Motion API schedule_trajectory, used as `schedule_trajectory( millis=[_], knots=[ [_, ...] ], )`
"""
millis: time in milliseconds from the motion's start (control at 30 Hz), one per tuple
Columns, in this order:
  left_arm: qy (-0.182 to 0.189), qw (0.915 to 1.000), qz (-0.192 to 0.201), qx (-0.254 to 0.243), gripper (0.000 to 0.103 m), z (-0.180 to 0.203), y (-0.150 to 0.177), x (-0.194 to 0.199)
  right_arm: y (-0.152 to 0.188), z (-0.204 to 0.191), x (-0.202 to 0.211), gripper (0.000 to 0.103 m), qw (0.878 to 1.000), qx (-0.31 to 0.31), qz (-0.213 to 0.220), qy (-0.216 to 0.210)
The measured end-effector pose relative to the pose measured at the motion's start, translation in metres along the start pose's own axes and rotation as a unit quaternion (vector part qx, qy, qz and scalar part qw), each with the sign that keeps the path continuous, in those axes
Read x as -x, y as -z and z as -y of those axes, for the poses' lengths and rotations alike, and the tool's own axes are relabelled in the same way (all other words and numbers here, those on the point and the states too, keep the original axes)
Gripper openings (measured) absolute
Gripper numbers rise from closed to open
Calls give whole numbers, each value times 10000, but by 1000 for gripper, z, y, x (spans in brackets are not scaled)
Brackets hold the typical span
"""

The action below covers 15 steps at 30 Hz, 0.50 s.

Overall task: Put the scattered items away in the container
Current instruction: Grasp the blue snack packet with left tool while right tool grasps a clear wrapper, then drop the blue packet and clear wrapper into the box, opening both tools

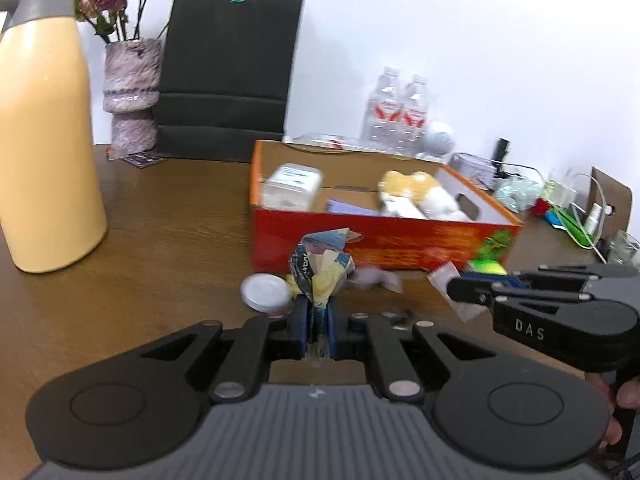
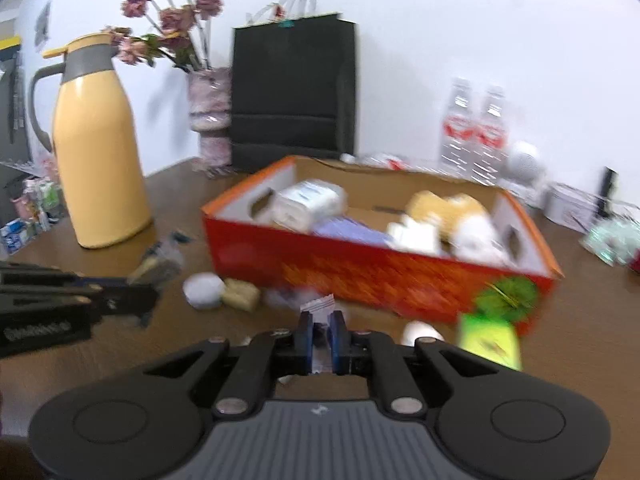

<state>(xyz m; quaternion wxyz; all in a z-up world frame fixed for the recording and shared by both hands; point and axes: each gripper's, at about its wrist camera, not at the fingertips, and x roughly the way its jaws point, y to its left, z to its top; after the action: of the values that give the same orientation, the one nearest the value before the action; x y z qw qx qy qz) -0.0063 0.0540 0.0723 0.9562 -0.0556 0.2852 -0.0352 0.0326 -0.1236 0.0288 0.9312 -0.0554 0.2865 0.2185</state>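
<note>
A crumpled wrapper (image 1: 320, 268) is pinched by the left hand-held gripper (image 1: 319, 330); a small packet (image 2: 318, 304) (blurred) is pinched by the right hand-held gripper (image 2: 319, 338), the red box (image 2: 376, 272) ahead.

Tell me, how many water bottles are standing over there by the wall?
2. Both water bottles stand side by side behind the red box, near the wall: one on the left, one right beside it. More could be hidden behind them.

Home or office room: wooden table (image 1: 160, 208), thermos jug (image 1: 44, 128), flower vase (image 1: 130, 92), water bottles (image 1: 396, 108).
</note>
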Motion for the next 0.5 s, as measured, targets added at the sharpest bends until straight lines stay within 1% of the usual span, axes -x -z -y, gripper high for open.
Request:
schedule_trajectory(
  millis=[167, 300, 400, 500],
  knots=[
    [322, 9986, -371, 191, 10, 29, 20, 1, 39, 33, 42, 7, 9991, -391, -75, 151],
    [227, 9987, -466, -28, 10, 57, 41, 4, 64, 44, 66, 7, 9980, -586, -79, 228],
    [190, 9982, -563, -61, 10, 69, 52, 9, 78, 47, 79, 7, 9977, -651, -22, 188],
    [101, 9989, -426, -158, 11, 75, 52, 22, 83, 47, 88, 7, 9974, -711, 41, 114]
  ],
)
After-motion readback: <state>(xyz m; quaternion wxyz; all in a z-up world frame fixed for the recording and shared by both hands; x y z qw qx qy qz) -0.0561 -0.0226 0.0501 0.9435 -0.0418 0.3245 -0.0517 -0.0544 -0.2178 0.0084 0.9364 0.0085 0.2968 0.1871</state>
